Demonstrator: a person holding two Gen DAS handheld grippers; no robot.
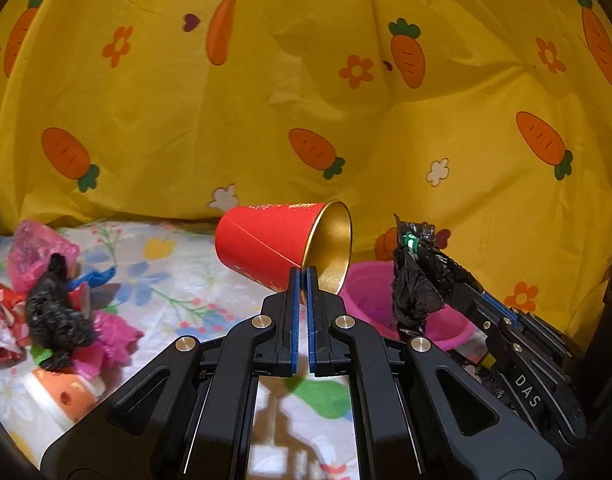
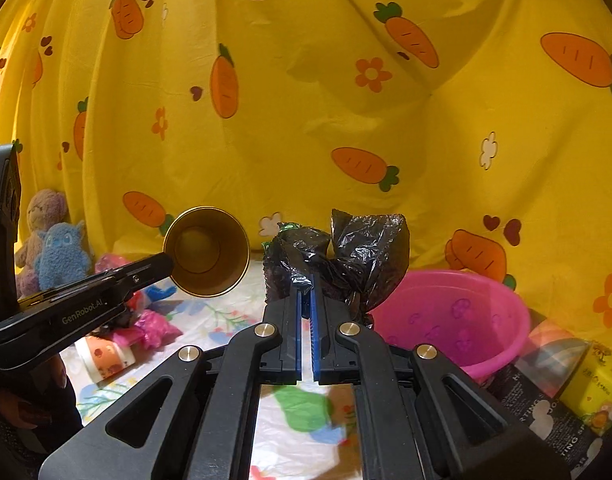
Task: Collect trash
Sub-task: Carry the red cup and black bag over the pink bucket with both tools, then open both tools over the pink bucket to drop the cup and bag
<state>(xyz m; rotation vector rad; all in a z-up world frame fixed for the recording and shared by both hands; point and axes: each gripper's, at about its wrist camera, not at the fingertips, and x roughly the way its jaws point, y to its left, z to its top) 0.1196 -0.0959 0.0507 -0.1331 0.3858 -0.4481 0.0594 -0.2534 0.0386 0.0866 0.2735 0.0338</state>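
Note:
My left gripper [image 1: 304, 276] is shut on the rim of a red paper cup [image 1: 274, 246] with a gold inside, held tilted in the air, mouth to the right. From the right wrist view the same cup [image 2: 206, 251] shows its gold mouth, with the left gripper [image 2: 168, 261] clamped on its edge. My right gripper [image 2: 307, 282] is shut on a crumpled black plastic bag [image 2: 357, 258], lifted off the table. That bag [image 1: 415, 280] hangs just right of the cup, in front of a pink plastic basin [image 2: 457, 320].
More trash lies at the left on the flowered tablecloth [image 1: 178, 280]: a black bag wad [image 1: 56, 312], pink wrappers [image 1: 114, 332], a small orange-and-white cup [image 1: 62, 392]. Plush toys [image 2: 54, 240] sit far left. Boxes [image 2: 585, 392] stand right of the basin. A yellow carrot-print cloth [image 1: 306, 100] hangs behind.

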